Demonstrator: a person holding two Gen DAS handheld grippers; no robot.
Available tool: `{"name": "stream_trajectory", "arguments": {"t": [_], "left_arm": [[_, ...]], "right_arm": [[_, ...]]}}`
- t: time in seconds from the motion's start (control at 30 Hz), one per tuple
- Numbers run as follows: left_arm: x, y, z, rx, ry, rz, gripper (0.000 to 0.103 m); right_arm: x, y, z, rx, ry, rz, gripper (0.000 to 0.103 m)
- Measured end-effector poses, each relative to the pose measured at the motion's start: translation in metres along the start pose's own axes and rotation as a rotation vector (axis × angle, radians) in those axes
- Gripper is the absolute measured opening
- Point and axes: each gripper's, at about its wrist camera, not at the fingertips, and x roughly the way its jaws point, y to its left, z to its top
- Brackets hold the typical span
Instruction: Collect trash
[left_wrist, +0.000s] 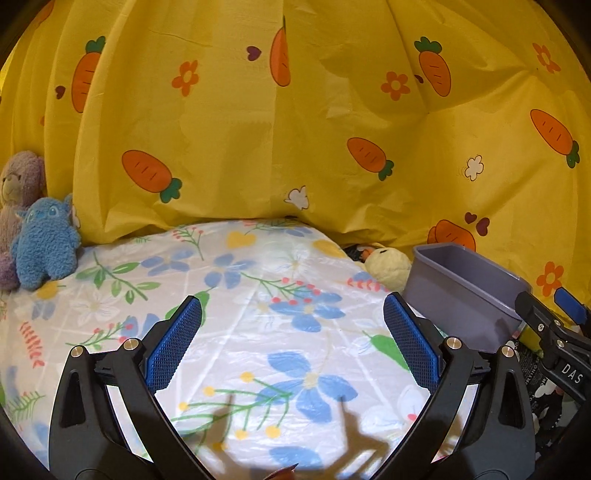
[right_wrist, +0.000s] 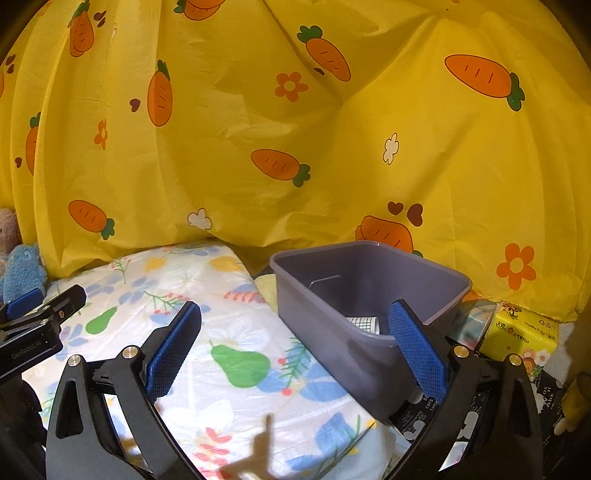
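A grey plastic bin (right_wrist: 369, 295) stands at the right edge of the floral-covered table (right_wrist: 207, 332); it also shows in the left wrist view (left_wrist: 461, 295). A white gridded scrap (right_wrist: 364, 322) lies inside it. My right gripper (right_wrist: 295, 343) is open and empty, with its right finger in front of the bin's near wall. My left gripper (left_wrist: 293, 339) is open and empty above the floral cover (left_wrist: 258, 295). A small reddish scrap (left_wrist: 282, 472) peeks in at the bottom edge of the left wrist view.
A yellow carrot-print curtain (left_wrist: 295, 129) hangs behind the table. A blue plush (left_wrist: 46, 245) and a purple plush (left_wrist: 18, 184) sit at the far left. A cream plush (left_wrist: 388, 267) lies beside the bin. A yellow tissue pack (right_wrist: 521, 332) lies right of the bin.
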Motion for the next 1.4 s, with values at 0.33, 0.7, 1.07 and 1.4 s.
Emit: {"name": "stream_trajectory", "arguments": {"t": [0.33, 0.7, 1.07, 1.4], "left_arm": [[-0.049, 0.043, -0.030, -0.050, 0.008, 0.079, 0.097], [-0.081, 0.054, -0.047, -0.052, -0.002, 0.094, 0.097], [-0.087, 0.051, -0.048, -0.049, -0.004, 0.092, 0.097], [-0.087, 0.049, -0.046, -0.037, -0.002, 0.100, 0.097]], "right_arm": [[-0.043, 0.040, -0.020, -0.025, -0.021, 0.015, 0.097], [-0.067, 0.060, -0.033, -0.047, -0.020, 0.059, 0.097], [-0.073, 0.060, -0.034, -0.049, -0.026, 0.059, 0.097], [-0.072, 0.063, -0.034, -0.055, -0.021, 0.067, 0.097]]}}
